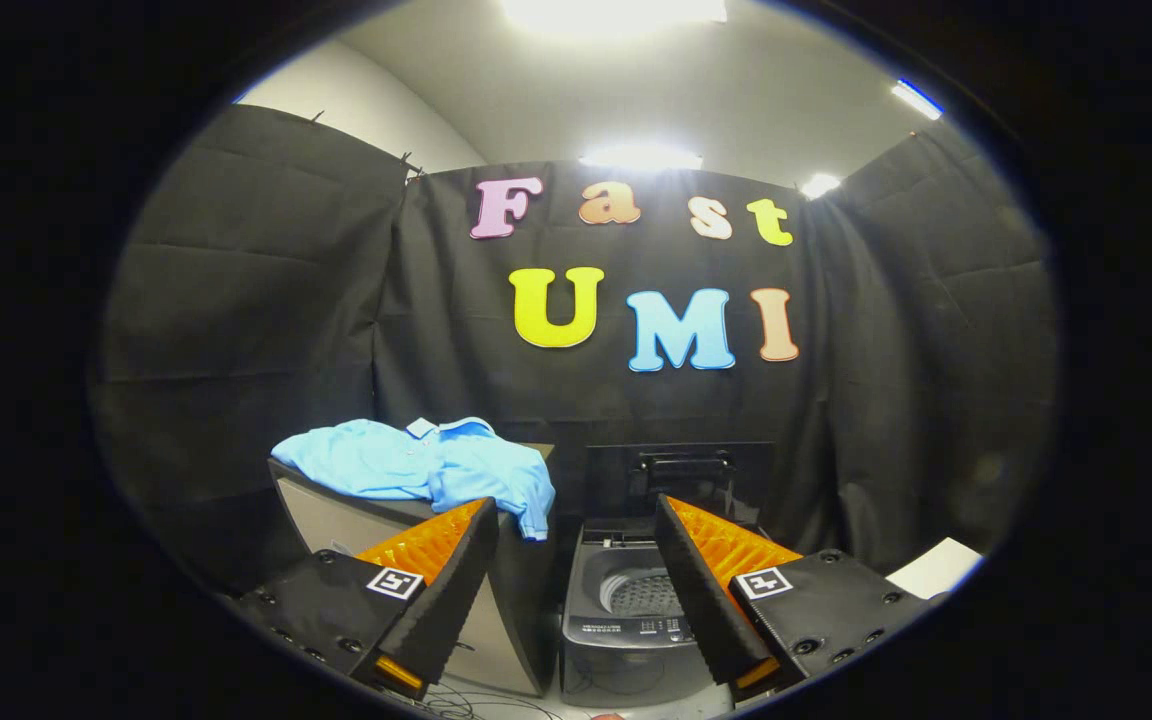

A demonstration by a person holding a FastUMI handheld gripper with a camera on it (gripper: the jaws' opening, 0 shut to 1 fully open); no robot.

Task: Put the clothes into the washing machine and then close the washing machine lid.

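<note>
While the fingers (576, 590) stand spread wide apart and grasp nothing, the scene lies beyond them against the black cloth wall (236, 300). Furthest left, a light blue collared shirt (421, 467) lies crumpled on top of a grey cabinet (336, 520), with one sleeve drooping over the cabinet's right edge. Just beside the cabinet, and seen through the gap between the fingers, stands the washing machine (626, 630), a grey top-loader. Its lid (681, 478) is raised upright at the back, leaving the perforated drum (641, 592) exposed. Well to the right, behind the right finger, a white flat surface (936, 568) shows partly.
</note>
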